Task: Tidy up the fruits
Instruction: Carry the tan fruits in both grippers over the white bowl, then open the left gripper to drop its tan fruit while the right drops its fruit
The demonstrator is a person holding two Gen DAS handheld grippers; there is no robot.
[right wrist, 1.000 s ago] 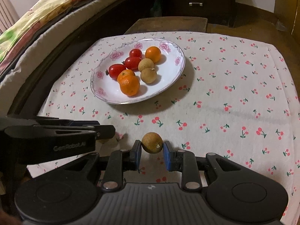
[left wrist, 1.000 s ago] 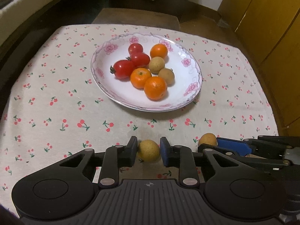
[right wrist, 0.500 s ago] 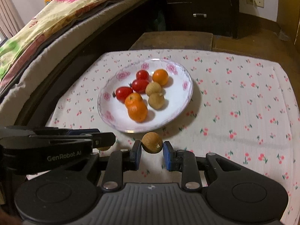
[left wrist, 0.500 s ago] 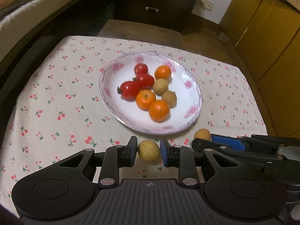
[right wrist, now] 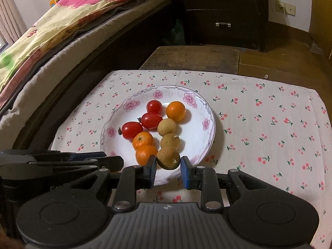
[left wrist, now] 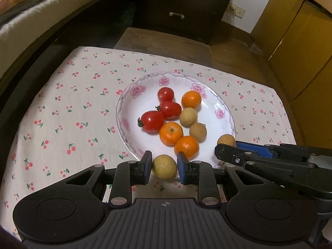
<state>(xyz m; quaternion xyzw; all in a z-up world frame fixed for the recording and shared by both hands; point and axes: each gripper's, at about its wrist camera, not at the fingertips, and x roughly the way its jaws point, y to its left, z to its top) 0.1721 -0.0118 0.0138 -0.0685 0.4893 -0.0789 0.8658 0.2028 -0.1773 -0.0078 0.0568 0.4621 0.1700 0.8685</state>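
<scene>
A white flowered plate point(left wrist: 128, 112) point(right wrist: 204, 112) on the cherry-print cloth holds three red tomatoes point(left wrist: 152, 120), three oranges point(left wrist: 171, 133) and two tan longans point(left wrist: 188, 114). My left gripper point(left wrist: 164, 167) is shut on a yellowish longan point(left wrist: 164, 166), held at the plate's near rim. My right gripper point(right wrist: 168, 166) is shut on a brown longan point(right wrist: 168, 158), held over the plate's near edge beside an orange point(right wrist: 145, 154). In the left wrist view the right gripper's fingers point(left wrist: 251, 147) and its longan point(left wrist: 226, 140) show at right.
The cloth-covered table point(left wrist: 62, 114) is small, with edges close on all sides. A bed point(right wrist: 51, 41) runs along the left. A dark drawer chest point(right wrist: 222, 10) and a wooden stool point(right wrist: 195, 57) stand beyond the table. Yellow cabinets point(left wrist: 300, 41) stand at the right.
Both grippers have risen and moved forward toward the plate, each still holding its longan. The longans now sit at the plate's near rim instead of over the cloth.
</scene>
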